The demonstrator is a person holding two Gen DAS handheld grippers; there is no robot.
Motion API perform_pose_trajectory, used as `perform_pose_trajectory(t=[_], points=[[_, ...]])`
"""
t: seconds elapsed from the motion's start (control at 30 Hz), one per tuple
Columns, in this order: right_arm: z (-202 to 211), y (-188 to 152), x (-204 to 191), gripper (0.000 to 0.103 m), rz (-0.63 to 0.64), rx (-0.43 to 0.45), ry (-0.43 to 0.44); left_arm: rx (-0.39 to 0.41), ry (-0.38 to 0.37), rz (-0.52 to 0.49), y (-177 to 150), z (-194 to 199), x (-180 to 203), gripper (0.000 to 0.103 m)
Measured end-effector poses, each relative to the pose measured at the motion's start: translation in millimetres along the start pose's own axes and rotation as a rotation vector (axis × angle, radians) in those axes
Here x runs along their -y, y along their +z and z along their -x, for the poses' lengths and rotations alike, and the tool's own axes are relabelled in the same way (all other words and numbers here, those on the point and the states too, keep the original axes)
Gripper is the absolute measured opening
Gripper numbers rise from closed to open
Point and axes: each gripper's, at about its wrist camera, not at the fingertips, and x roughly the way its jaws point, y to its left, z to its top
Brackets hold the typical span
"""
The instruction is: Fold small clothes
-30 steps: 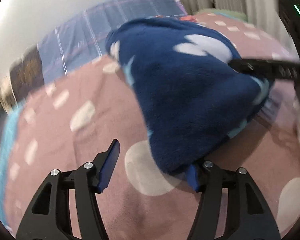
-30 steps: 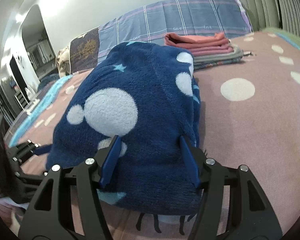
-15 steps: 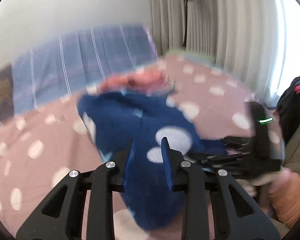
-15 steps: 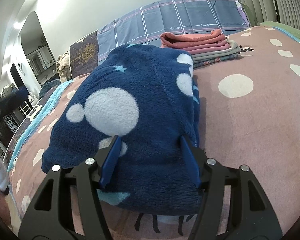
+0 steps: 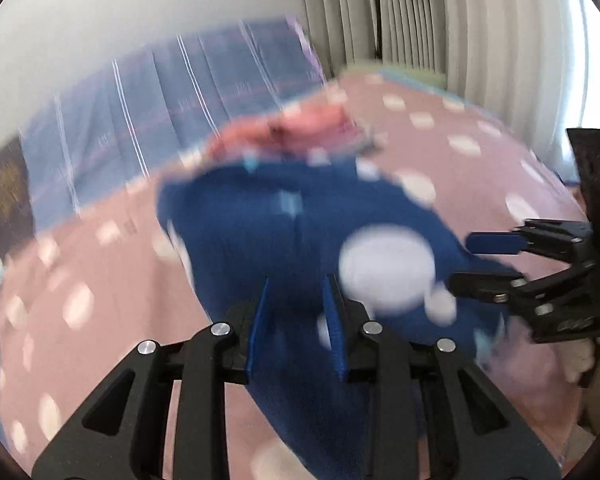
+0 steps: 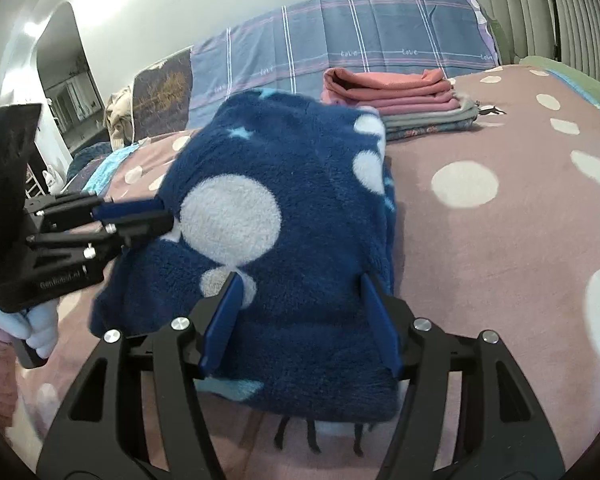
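Observation:
A folded navy fleece garment (image 6: 300, 216) with white dots and pale stars lies on the pink dotted bedspread (image 6: 500, 240). It also shows, blurred, in the left wrist view (image 5: 284, 232). My right gripper (image 6: 300, 320) is open, its fingers resting over the garment's near end without closing on it. My left gripper (image 5: 296, 320) hovers at the garment's left side, its jaws narrowed but still apart with nothing pinched. It shows in the right wrist view (image 6: 140, 216) next to the garment's left edge. The right gripper shows in the left wrist view (image 5: 484, 264).
A stack of folded clothes (image 6: 404, 100), pink on top, lies behind the garment. A blue plaid cover (image 6: 340, 52) runs along the back. Curtains (image 5: 440, 20) hang at the right. A doorway (image 6: 68, 88) and clutter are at the far left.
My left gripper has swung from the garment's far left side round to its edge and narrowed its jaws. My right gripper has stayed open on the garment's near end.

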Motion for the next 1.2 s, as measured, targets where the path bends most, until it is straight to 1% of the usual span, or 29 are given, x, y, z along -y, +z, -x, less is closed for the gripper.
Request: perform_pose_trajectory(t=[0.03,0.07,0.13,0.17,0.2,0.23,0.27,0.3,0.33,0.37,0.4,0.47,0.53,0.57,0.63,0.67,0.73,0.8,0.87,0.9,0.93,0.97,1.0,1.03,1.07,1.1,1.13,1.17,1.2], points=[[8,11,-1,0.062,0.004,0.025,0.007,0.036,-0.005,-0.004,12,0,-1,0.031],[15,27,-4,0.062,0.024,0.056,0.01,0.055,-0.017,0.003,19,-1,-5,0.036],[19,46,-8,0.062,0.055,0.09,0.001,0.08,-0.027,0.034,39,-17,-19,0.042],[17,53,-10,0.062,0.067,0.104,0.004,0.083,-0.015,0.039,42,-23,-22,0.043],[9,59,-11,0.062,0.071,0.097,0.029,0.071,0.003,0.045,43,-38,-28,0.043],[-7,60,-10,0.062,0.068,0.06,0.054,0.014,0.018,0.07,41,-64,-37,0.043],[-27,54,-8,0.061,0.068,0.001,0.045,-0.081,0.012,0.106,34,-97,-45,0.046],[-45,47,-5,0.061,0.07,-0.051,0.02,-0.142,-0.027,0.141,24,-123,-53,0.046],[-71,32,0,0.061,0.082,-0.089,0.011,-0.131,-0.055,0.175,9,-140,-58,0.046],[-80,21,6,0.061,0.088,-0.049,0.03,-0.096,-0.073,0.198,5,-140,-61,0.046],[-81,17,12,0.061,0.065,-0.034,0.057,-0.098,-0.067,0.196,6,-138,-60,0.046],[-77,21,16,0.061,0.017,-0.056,0.074,-0.117,-0.031,0.139,12,-137,-51,0.046],[-76,21,13,0.061,0.053,-0.072,0.064,-0.14,-0.032,0.124,21,-133,-50,0.045],[-74,25,11,0.061,0.055,-0.097,0.06,-0.137,-0.04,0.123,26,-127,-52,0.045],[-65,35,7,0.062,0.042,-0.132,0.037,-0.094,-0.07,0.113,37,-108,-57,0.045],[-58,44,3,0.062,0.046,-0.132,0.017,-0.056,-0.073,0.118,42,-98,-60,0.046],[-40,66,-8,0.062,0.099,-0.067,0.007,-0.005,-0.055,0.145,56,-89,-73,0.046],[-34,90,-18,0.062,0.139,-0.02,0.006,0.004,-0.044,0.162,66,-91,-83,0.046],[-40,106,-20,0.062,0.129,0.001,0.031,-0.015,-0.024,0.175,73,-104,-95,0.046],[-49,114,-17,0.062,0.107,-0.003,0.054,-0.03,-0.011,0.179,74,-114,-99,0.046],[-62,118,-15,0.062,0.097,-0.017,0.054,-0.061,0.009,0.176,71,-129,-105,0.046],[-77,117,-13,0.064,0.099,-0.039,0.03,-0.105,0.042,0.162,64,-146,-107,0.05],[-107,109,-6,0.066,0.119,-0.1,-0.038,-0.176,0.082,0.136,48,-177,-110,0.053],[-134,100,3,0.068,0.128,-0.171,-0.074,-0.2,0.087,0.127,36,-192,-110,0.056],[-156,90,12,0.067,0.119,-0.204,-0.051,-0.163,0.069,0.167,27,-197,-113,0.057],[-163,88,27,0.066,0.05,-0.19,0.004,-0.141,0.047,0.234,25,-198,-119,0.057],[-159,90,34,0.065,0.008,-0.183,0.028,-0.138,0.054,0.259,26,-199,-119,0.057],[-157,90,34,0.065,0.008,-0.178,0.024,-0.137,0.074,0.233,27,-200,-114,0.057],[-158,88,30,0.065,0.038,-0.174,-0.002,-0.138,0.087,0.211,29,-199,-111,0.057]])
